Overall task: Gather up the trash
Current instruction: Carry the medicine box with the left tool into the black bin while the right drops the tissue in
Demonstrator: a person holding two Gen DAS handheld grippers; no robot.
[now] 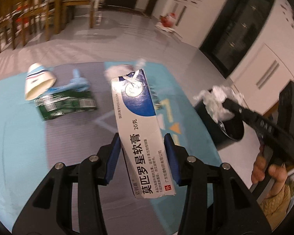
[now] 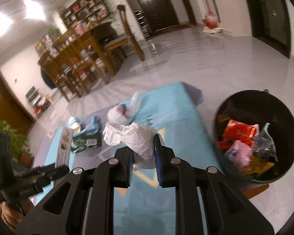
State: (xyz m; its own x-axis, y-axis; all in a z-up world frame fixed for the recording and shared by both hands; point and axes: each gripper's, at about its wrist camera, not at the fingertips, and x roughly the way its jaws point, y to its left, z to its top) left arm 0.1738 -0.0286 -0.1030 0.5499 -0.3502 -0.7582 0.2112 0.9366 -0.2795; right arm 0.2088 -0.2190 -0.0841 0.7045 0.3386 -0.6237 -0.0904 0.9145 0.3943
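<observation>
the bin (image 2: 250, 115) stands on the floor just off the right edge of the mat (image 2: 178, 113), to the right of both tongs, and that rightward gap is what the drop turns on. the right tongs (image 2: 143, 156) are pressed nearly together, pinching a tissue wad (image 2: 135, 137) held above the mat; they are the nearer pair, with the bin's open mouth close beside them at right and nothing between. the left tongs (image 1: 142, 152) are half spread and clamp a carton (image 1: 139, 129) across its short width, its long axis running away from the tongs toward the far side; they sit further left, so the carton likely has to cross the mat after the tissue goes in. the bin already holds wrappers (image 2: 239, 132) but looks to have room. a cup (image 1: 38, 81), a green pack (image 1: 66, 103) and a glove (image 1: 76, 82) lie on the far left of the mat, another tissue (image 2: 117, 115) further right, well apart from the bin.
</observation>
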